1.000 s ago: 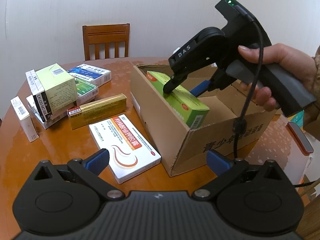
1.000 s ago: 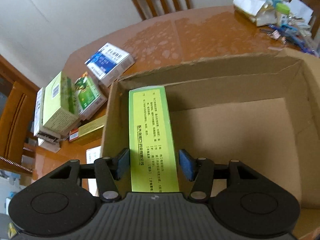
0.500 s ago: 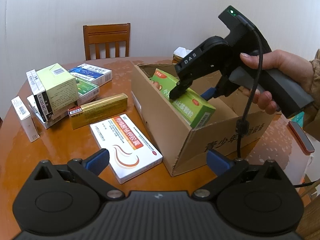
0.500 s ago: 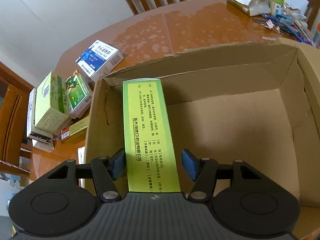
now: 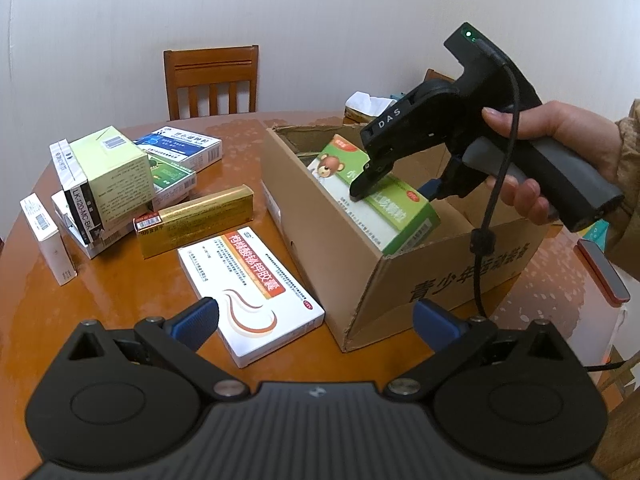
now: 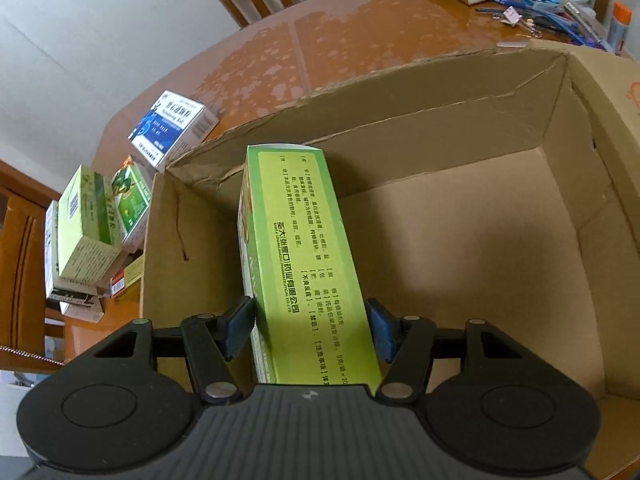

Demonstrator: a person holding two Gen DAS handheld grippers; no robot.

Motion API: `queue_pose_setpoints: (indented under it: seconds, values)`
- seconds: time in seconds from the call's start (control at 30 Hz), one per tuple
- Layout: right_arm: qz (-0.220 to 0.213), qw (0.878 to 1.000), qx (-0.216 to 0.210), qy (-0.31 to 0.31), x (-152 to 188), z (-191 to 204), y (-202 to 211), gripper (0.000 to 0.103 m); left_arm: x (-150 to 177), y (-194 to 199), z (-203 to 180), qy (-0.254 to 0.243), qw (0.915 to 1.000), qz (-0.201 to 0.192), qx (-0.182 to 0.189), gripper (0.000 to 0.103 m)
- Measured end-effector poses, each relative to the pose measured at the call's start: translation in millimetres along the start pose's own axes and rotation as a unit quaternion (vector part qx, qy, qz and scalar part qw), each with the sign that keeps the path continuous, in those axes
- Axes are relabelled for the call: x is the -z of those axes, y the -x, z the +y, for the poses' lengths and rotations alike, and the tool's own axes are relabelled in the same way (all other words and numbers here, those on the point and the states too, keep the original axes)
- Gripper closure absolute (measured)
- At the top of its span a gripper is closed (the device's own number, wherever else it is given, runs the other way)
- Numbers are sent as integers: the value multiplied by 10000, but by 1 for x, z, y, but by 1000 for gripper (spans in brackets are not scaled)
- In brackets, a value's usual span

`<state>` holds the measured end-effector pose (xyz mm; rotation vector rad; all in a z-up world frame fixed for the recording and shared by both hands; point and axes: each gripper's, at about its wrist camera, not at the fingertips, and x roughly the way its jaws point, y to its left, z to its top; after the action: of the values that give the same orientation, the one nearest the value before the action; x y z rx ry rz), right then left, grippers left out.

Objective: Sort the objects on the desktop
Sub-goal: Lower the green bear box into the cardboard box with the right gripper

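The left gripper (image 5: 314,320) was found at 6 o'clock in its own view, jaws standing wide apart with nothing between them, held above the table (image 5: 120,300). Just beyond its pads a white box with a red band (image 5: 250,294) was noted lying flat, and past that, toward 10 o'clock, a gold box (image 5: 196,224). A stack of small boxes (image 5: 100,184) was seen at 9 o'clock, with a blue-and-white box (image 5: 182,148) behind it.

The cardboard carton (image 5: 348,280) was recorded at 2 o'clock of the white box, open at the top. Inside it, a green box (image 6: 298,260) was found leaning tilted along the carton's left wall. The right gripper (image 6: 312,326), held in a hand (image 5: 560,148), was observed straddling the green box; its jaws were opening, the left pad just beside the box and the right pad clear of it.

A wooden chair (image 5: 212,78) was noted at 12 o'clock, against the wall.
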<state>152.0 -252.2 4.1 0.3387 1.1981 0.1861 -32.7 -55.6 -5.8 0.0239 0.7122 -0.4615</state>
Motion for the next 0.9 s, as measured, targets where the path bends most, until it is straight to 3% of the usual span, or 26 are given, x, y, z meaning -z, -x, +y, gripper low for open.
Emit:
queue_pose_setpoints:
  seconds: [0.1, 0.53, 0.9]
  values:
    - [-34, 9999, 104, -1, -1, -2, -1, 20, 0, -1, 0, -5, 10000, 8, 11, 0]
    - [1, 9987, 492, 92, -3, -7, -7, 16, 0, 0, -2, -9, 10000, 33, 5, 0]
    - [13, 9990, 441, 89, -6, -14, -5, 16, 1, -1, -4, -118, 9999, 42, -56, 0]
